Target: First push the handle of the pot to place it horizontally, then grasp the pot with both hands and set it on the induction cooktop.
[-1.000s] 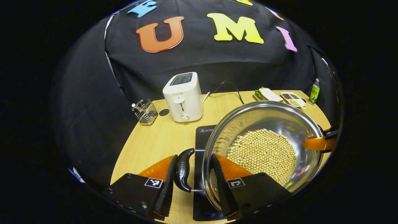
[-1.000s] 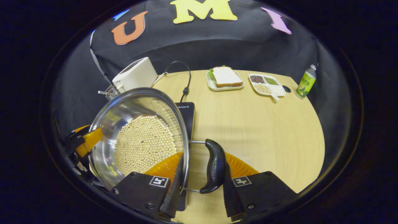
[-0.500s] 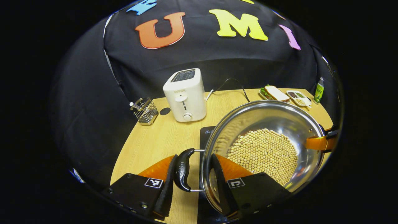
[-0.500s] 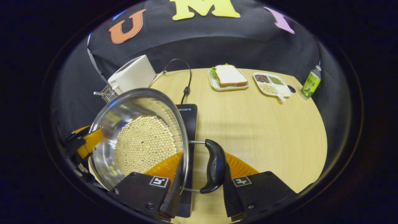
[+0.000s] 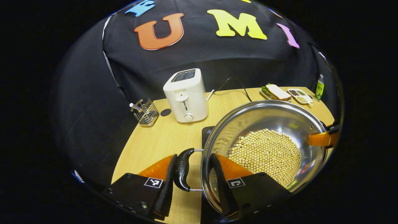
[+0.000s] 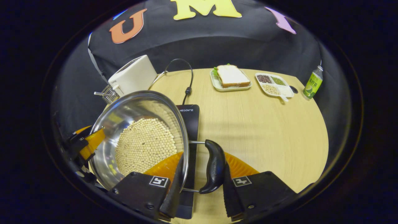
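Above the worktop [image 6: 264, 133], the pot [image 5: 264, 124] of beans hangs over the cooktop [image 6: 190, 124], lettered "HEGON". Left gripper [image 5: 192, 183] fingers clamp one handle [image 5: 182, 168] and rim; right gripper [image 6: 200, 183] fingers likewise clamp the opposite handle [image 6: 214, 166]. Toaster [image 5: 186, 95], at 11 o'clock, reads "SUPOR". Since the earlier frame, the pot has shifted slightly rearward.

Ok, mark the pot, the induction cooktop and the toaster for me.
pot [image 5: 264, 118], left gripper view, far inner wall.
induction cooktop [image 6: 190, 124], right gripper view, bare black top beside the pot.
toaster [image 5: 186, 96], left gripper view, front face.
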A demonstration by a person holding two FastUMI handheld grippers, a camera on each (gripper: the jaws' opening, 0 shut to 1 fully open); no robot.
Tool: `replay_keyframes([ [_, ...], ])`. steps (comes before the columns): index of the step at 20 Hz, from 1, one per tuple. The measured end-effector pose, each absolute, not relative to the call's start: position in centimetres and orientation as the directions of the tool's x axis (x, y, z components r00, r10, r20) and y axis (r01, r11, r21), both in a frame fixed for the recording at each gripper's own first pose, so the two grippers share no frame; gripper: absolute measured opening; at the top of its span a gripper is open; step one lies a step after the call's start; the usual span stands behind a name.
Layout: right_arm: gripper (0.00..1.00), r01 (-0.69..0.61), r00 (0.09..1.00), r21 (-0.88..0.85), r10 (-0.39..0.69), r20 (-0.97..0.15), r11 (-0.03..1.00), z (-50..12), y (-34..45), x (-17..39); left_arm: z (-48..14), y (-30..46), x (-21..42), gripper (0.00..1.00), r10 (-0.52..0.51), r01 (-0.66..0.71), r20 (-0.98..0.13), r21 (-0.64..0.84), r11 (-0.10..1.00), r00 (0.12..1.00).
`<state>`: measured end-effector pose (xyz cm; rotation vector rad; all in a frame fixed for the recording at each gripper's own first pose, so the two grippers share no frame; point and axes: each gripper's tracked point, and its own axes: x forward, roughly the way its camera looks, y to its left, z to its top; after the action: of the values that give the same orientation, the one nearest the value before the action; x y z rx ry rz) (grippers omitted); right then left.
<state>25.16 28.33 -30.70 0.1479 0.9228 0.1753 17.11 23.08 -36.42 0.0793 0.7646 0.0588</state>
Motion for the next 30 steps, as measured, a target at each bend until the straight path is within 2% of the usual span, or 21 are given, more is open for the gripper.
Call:
replay_keyframes([
  [11, 0.63, -0.087, 0.607, 0.201, 0.212, -0.766, 0.976, -30.5, 28.2, 25.2, -36.4, 23.2, 17.0, 0.61, 0.072, -0.003, -0.676, 0.103, 0.995, 0.734],
  [13, 0.64, -0.1, 0.622, 0.187, 0.208, -0.755, 0.977, -30.3, 27.9, 25.3, -36.3, 23.1, 17.0, 0.66, 0.065, 0.001, -0.668, 0.097, 0.995, 0.742],
  [14, 0.72, -0.109, 0.645, 0.156, 0.189, -0.74, 0.982, -29.8, 27.4, 25.5, -35.6, 23.2, 17.4, 0.72, 0.07, 0.001, -0.642, 0.11, 0.994, 0.763],
  [15, 0.75, -0.122, 0.682, 0.124, 0.174, -0.71, 0.985, -28.9, 26.9, 25.8, -34.8, 23.1, 17.6, 0.83, 0.071, 0.003, -0.62, 0.117, 0.993, 0.781],
  [16, 0.83, -0.144, 0.722, 0.093, 0.169, -0.671, 0.985, -27.8, 26.7, 26.3, -34.1, 23.1, 17.9, 0.94, 0.078, -0.001, -0.596, 0.129, 0.992, 0.799],
  [17, 0.82, -0.167, 0.748, 0.056, 0.163, -0.644, 0.984, -26.9, 26.5, 26.1, -33.6, 23.0, 17.9, 0.99, 0.082, 0.003, -0.586, 0.142, 0.99, 0.806],
  [18, 0.82, -0.186, 0.768, 0.025, 0.161, -0.62, 0.982, -25.8, 26.3, 25.9, -32.9, 23.2, 17.6, 0.93, 0.099, -0.005, -0.574, 0.163, 0.987, 0.813],
  [22, 0.83, -0.218, 0.811, -0.016, 0.172, -0.56, 0.976, -22.5, 25.5, 24.2, -29.4, 22.6, 16.8, 0.96, 0.115, -0.023, -0.519, 0.182, 0.983, 0.847],
  [30, 0.83, -0.237, 0.859, -0.005, 0.207, -0.468, 0.971, -16.1, 21.0, 18.8, -19.6, 17.0, 11.8, 0.96, 0.06, -0.011, -0.395, 0.126, 0.992, 0.917],
])
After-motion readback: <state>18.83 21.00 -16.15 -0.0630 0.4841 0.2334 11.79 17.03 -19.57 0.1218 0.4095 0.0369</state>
